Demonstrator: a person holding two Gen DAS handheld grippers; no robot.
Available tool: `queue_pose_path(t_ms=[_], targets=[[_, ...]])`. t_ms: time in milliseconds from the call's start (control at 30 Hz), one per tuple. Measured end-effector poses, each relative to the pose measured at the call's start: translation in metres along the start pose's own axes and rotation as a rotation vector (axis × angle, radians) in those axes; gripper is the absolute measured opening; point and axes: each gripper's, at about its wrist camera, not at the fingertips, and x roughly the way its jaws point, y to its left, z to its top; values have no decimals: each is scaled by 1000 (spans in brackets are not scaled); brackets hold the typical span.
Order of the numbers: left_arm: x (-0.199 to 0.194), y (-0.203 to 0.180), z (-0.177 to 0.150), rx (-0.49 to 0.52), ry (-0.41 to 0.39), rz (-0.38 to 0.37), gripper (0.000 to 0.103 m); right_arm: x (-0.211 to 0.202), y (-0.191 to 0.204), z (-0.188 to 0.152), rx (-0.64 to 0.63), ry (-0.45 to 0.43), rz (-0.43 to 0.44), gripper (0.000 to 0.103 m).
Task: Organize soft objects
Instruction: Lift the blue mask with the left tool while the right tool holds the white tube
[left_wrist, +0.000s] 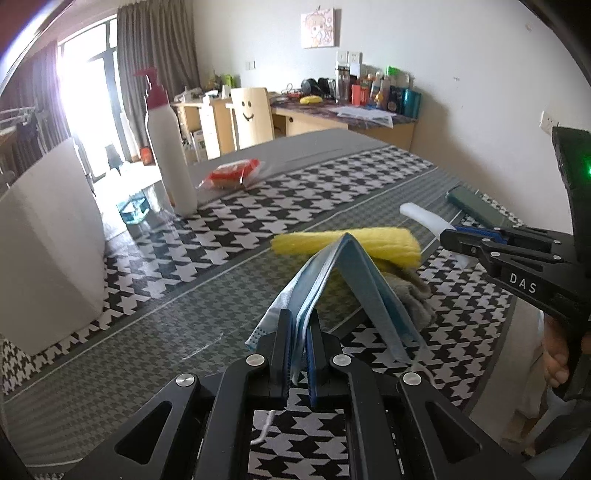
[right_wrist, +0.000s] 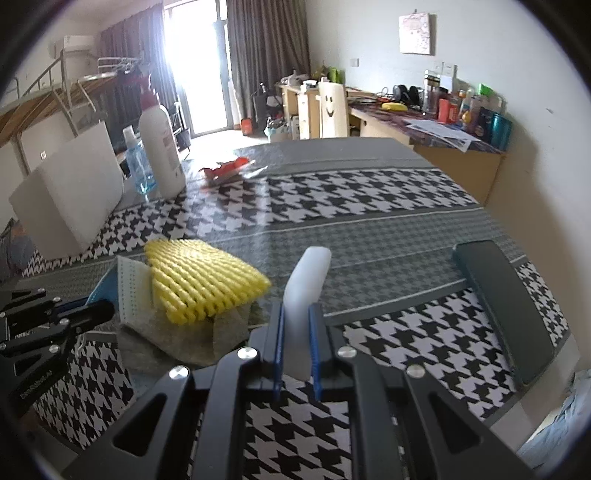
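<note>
A: How do the two hand-held tools sit over the table (right_wrist: 369, 229)?

B: Both lean low across its near part and point toward the far end. The left gripper (left_wrist: 298, 332) has its fingers pressed together on a blue face mask (left_wrist: 354, 273), which rises from them and folds over in a peak. The right gripper (right_wrist: 295, 325) pinches a white foam piece (right_wrist: 308, 280) that stands up between its blue pads and curves forward at the top.

A: And the room around them?

B: The middle and far stretch of the houndstooth cloth lies bare. On the left stand a white box (right_wrist: 70, 199), a white pump bottle (right_wrist: 162, 147) and a blue spray bottle (right_wrist: 137, 162); a red packet (right_wrist: 225, 169) lies beyond them. A dark green case (right_wrist: 509, 306) lies near the right edge.

A: Where are the soft things relative to the grippers?

B: A yellow foam net (right_wrist: 203, 280) rests on a grey cloth (right_wrist: 177, 339), just ahead of the left gripper and to the left of the right one. The mask's free end drops beside that pile, whether touching it I cannot tell.
</note>
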Motion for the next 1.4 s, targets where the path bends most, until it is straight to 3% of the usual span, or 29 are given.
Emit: queue_pose_path(t_ms=[1000,1300,1400], targets=[[-72,4,-6,-83,-164,35,7,-71,18,-6,-44,-171,70,16],[-58,6,-15,-58,-88,79,9,-71,22,-8,-62,-178,85,16],[-51,8,-19,-66,-56,90,22,-69,23,-7,-65,-176,89,16]])
